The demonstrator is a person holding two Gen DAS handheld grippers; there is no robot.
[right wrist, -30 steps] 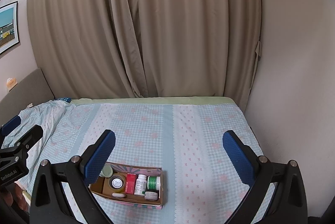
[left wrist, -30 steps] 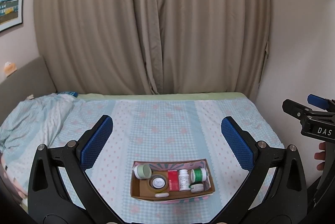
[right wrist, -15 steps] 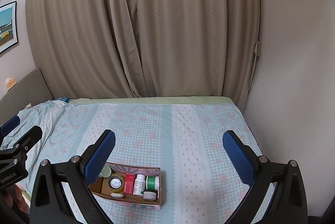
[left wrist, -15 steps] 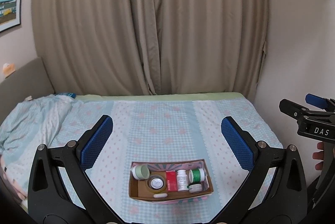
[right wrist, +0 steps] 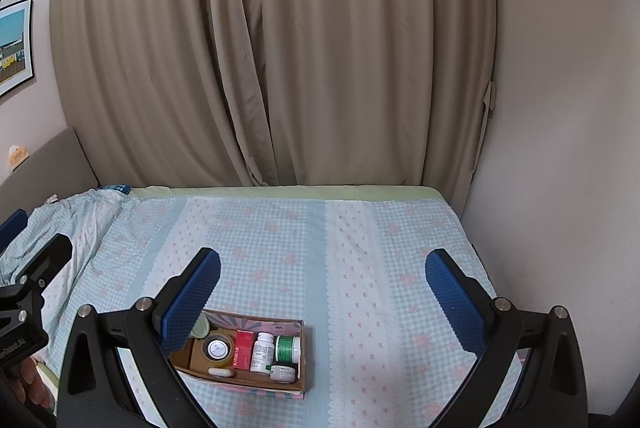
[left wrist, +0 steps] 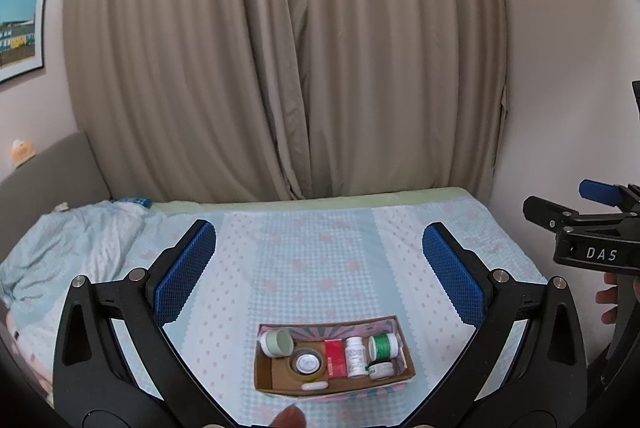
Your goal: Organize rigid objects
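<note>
- Hovering above the bed, the left gripper had its blue pads spread wide and gripped nothing.
- The right gripper was likewise wide open and empty, held well above the bedspread.
- The cardboard box sat near the bed's front edge.
- Inside it lay a tape roll, red box, white bottle and green-labelled jar, side by side.
</note>
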